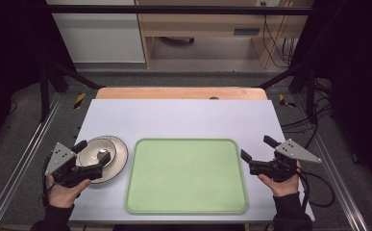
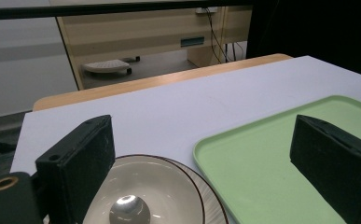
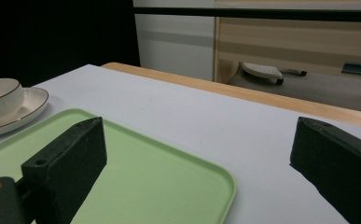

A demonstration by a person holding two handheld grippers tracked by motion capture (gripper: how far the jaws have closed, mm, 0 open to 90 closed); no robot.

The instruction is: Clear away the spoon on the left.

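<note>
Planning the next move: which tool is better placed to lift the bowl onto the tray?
Left. The left tool hangs open right over the bowl; the right tool sits beyond the green tray.

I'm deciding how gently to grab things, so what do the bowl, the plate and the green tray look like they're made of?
Bowl: probably glazed ceramic, cream with a dark rim line and a bright glint inside.
Plate: looks like the same glossy ceramic, ribbed near its dark-lined edge.
Tray: likely plastic, uniform pale green, matte, with rounded corners and a raised lip.
</note>
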